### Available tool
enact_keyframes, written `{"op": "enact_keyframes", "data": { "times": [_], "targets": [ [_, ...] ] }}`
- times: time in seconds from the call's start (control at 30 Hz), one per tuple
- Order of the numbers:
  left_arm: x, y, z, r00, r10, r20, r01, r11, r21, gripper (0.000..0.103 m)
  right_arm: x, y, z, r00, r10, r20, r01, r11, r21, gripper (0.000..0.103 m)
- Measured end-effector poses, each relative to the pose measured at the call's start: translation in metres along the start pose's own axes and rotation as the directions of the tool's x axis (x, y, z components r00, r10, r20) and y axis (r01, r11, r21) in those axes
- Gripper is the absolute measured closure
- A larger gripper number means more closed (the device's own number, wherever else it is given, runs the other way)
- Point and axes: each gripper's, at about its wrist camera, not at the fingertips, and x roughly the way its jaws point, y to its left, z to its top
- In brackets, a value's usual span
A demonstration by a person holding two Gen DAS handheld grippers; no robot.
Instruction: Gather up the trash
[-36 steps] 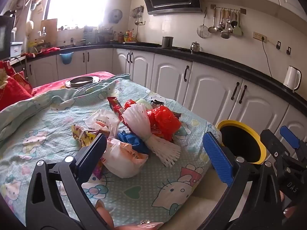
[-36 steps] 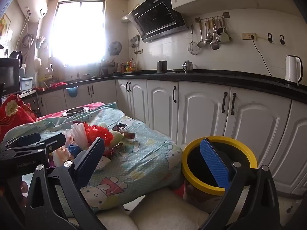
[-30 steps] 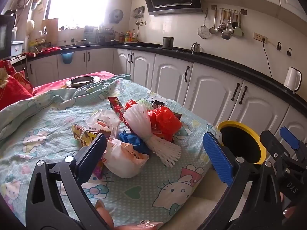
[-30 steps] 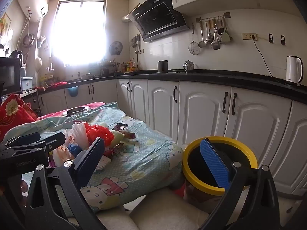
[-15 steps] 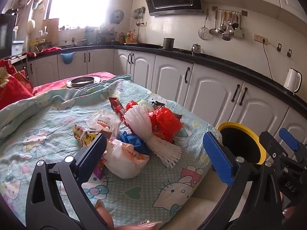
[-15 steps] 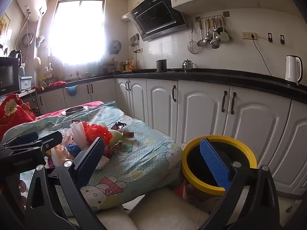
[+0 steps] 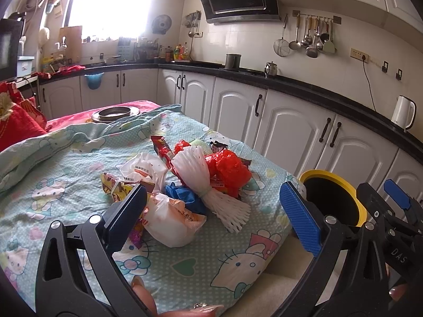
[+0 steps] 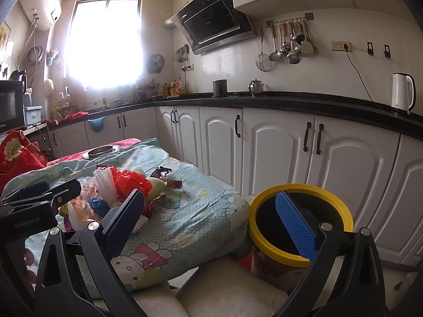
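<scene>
Change since earlier: almost nothing has moved; both tools keep the same hover and the trash pile lies as it did a second ago
Left tool [image 7: 211,216]: jaws apart, nothing between them; hovering above the near edge of the cartoon-print blanket [image 7: 66,163]; a fingertip shows at the bottom edge of its view
Right tool [image 8: 208,216]: jaws apart, empty; held beside the left tool, on its right, its blue pad in line with the bin mouth
Trash pile [image 7: 185,177]: straight ahead of the left tool, on the blanket, ahead-left of the right tool
White plastic bag [image 7: 171,222]: nearest piece, just beyond the left tool's left finger, printed with orange lettering
White foam net [image 7: 208,185]: lies across the pile's middle, tied at its waist, its flared end toward the tool
Blue wrapper [image 7: 185,195]: tucked between the white bag and the foam net
Red plastic bag [image 7: 230,169]: crumpled, touching the far side of the net
Snack wrappers [image 7: 119,185]: yellow and red ones at the pile's left, half under the bags
Yellow-rimmed bin [image 8: 301,227]: on the floor off the blanket's right corner, directly in front of the right tool; dark inside, contents cannot be told
Metal dish [image 7: 115,112]: well beyond the pile, on red cloth
Kettle [image 8: 401,95]: far right on the black counter
</scene>
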Motion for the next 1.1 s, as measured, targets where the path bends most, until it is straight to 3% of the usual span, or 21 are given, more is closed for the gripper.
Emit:
{"op": "enact_keyframes", "data": {
  "times": [0.67,1.1],
  "targets": [
    [-0.001,0.0,0.003,1.0,0.005,0.001,-0.004,1.0,-0.014,0.011,0.003,0.001,-0.002,1.0,0.019,-0.009,-0.019,1.0,-0.006,0.006],
    [0.008,0.024,0.006,1.0,0.03,-0.004,-0.03,0.997,-0.076,0.011,0.015,0.021,-0.002,0.982,0.175,-0.066,-0.18,0.981,-0.072,0.006]
  ]
}}
